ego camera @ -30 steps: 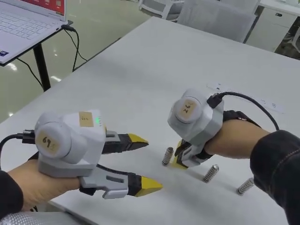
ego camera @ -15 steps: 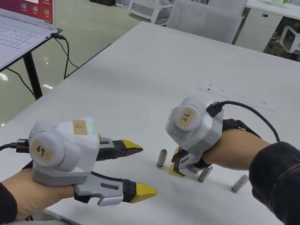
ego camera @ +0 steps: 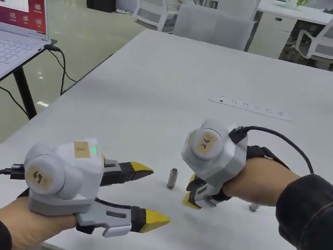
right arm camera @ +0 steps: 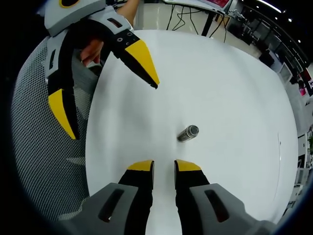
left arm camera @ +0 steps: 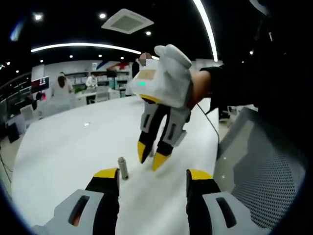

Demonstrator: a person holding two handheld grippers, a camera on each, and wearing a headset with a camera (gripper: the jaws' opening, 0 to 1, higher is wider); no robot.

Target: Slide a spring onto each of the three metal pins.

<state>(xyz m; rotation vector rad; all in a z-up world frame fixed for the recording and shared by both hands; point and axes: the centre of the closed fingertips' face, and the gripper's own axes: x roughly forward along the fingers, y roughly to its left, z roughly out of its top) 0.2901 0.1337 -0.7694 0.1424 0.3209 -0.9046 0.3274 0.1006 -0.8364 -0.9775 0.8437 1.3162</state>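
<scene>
Left gripper (ego camera: 148, 194) sits at the lower left of the head view, held in a hand (ego camera: 31, 224), its yellow-tipped jaws spread wide with nothing between them; its own view shows the same wide gap at the bottom of the frame (left arm camera: 152, 176). Right gripper (ego camera: 190, 192) is at lower centre-right of the head view, tilted down toward the white table (ego camera: 156, 78), and a black cable (ego camera: 281, 138) loops off its back. Its jaws stand a narrow gap apart and hold nothing, as its own view shows at the bottom (right arm camera: 164, 167). One spring (ego camera: 171, 178) stands upright on the table between the two grippers, just left of the right gripper's tips and apart from them. In the right gripper view it lies just above and right of the jaw tips (right arm camera: 188, 132); in the left gripper view it stands above the left-hand jaw (left arm camera: 123, 168). A second spring (ego camera: 254, 208) peeks out under the right hand (ego camera: 255, 174), mostly hidden. Farther up the table lies a white power strip (ego camera: 250, 105), and a laptop (ego camera: 21, 31) sits at the upper left.
</scene>
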